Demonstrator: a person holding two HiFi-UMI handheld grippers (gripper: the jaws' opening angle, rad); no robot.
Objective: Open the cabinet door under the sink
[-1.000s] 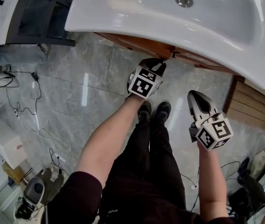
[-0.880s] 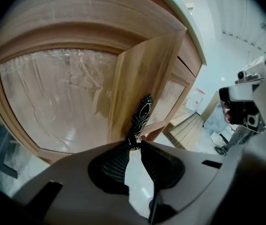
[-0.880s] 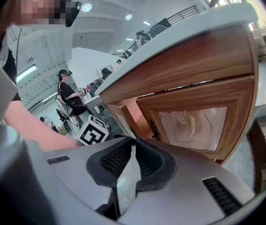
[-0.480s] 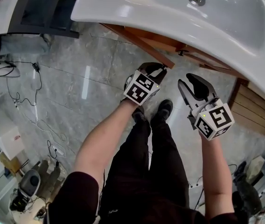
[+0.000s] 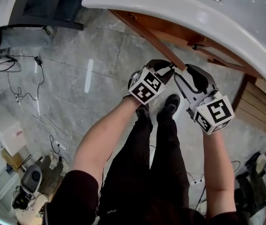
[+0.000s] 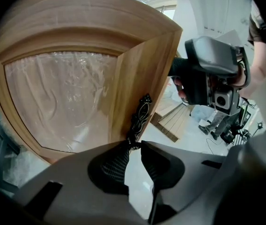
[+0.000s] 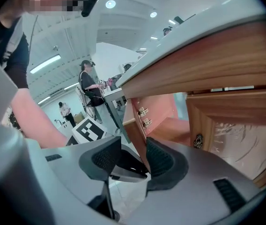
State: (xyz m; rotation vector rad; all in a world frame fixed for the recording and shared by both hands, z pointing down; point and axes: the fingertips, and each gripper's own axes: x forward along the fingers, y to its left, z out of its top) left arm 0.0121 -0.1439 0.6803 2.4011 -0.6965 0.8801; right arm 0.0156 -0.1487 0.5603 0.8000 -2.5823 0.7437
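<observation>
Under the sink, mid-swing on the cabinet door, already ajar. Pinches its handle with the left gripper; has just spread the right gripper wide astride the door's edge. Next: draw it farther outward.

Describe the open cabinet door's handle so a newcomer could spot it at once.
Under the white sink a wooden door stands swung open. On its free edge sits the handle, slim, black, ornate metal. Unlike the closed door's handle, it is pinched by the left gripper.
</observation>
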